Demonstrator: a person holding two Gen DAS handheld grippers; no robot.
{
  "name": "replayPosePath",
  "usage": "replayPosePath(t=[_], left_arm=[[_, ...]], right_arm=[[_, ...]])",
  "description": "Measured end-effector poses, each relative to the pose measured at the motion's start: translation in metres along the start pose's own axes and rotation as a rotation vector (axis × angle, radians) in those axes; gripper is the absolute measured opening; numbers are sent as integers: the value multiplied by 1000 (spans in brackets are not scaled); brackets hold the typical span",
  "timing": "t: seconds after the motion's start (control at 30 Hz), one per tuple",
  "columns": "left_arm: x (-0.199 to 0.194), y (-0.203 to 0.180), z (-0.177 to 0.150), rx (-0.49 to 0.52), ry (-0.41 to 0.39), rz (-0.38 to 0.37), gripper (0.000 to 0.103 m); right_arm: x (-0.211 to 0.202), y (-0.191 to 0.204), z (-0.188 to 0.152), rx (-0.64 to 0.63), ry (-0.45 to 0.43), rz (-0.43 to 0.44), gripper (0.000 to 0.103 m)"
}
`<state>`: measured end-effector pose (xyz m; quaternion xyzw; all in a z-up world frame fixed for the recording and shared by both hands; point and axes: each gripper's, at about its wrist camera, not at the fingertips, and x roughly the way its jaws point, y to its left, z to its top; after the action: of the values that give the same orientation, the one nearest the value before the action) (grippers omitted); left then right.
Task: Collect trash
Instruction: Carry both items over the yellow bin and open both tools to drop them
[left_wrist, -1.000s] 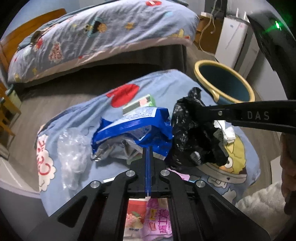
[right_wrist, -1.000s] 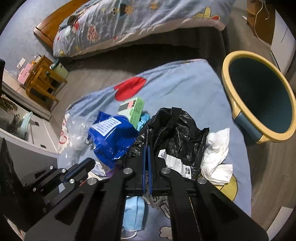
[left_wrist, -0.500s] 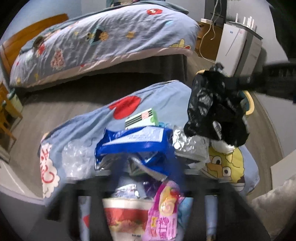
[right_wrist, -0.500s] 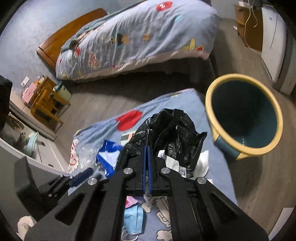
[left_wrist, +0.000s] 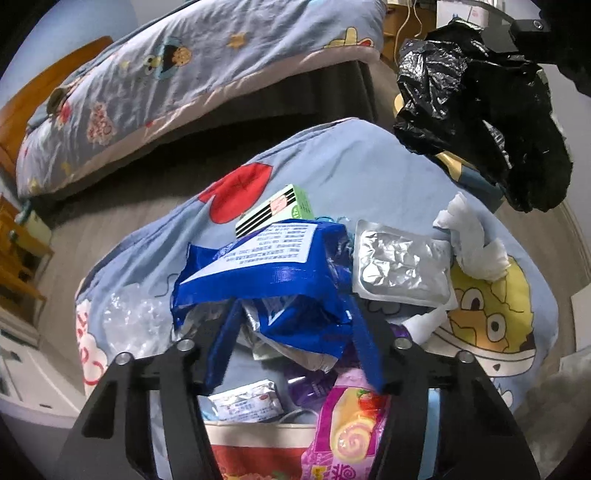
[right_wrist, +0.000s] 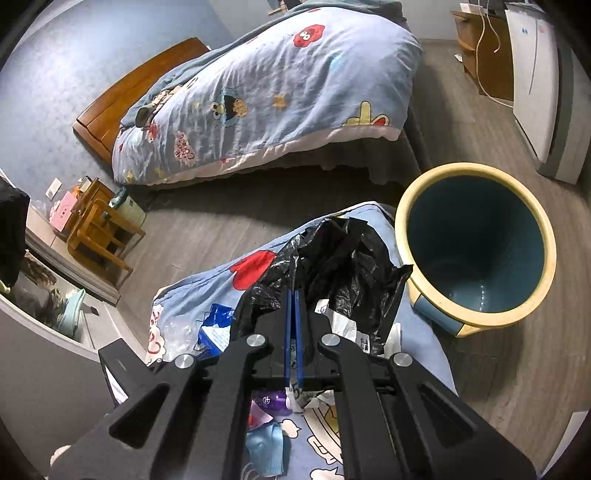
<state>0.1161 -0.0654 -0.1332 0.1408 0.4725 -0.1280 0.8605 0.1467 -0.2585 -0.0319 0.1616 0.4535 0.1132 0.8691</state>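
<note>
Red cup (left_wrist: 255, 458) — cut off below

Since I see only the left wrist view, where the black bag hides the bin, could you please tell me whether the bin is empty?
Observer: In the right wrist view the bin stands upright on the floor, and no trash shows inside it.
Operator: Thank you. Is the black bag properly gripped?
Observer: Yes, the blue pads of the right hand-held gripper are shut together on the black bag.
Operator: And where is the bag relative to the bin?
Observer: In that view the bag's bulk appears left of the bin's opening, with only one corner reaching its rim.
</note>
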Motion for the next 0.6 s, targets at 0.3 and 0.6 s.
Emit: replayPosePath(t=[0.3, 0.6], left_arm=[[-30, 14, 6, -57, -63, 3, 29], [-77, 7, 37, -33, -187, 17, 29]], right_arm=[[-10, 6, 2, -33, -23, 4, 1], [-35, -4, 19, -45, -88, 4, 1]])
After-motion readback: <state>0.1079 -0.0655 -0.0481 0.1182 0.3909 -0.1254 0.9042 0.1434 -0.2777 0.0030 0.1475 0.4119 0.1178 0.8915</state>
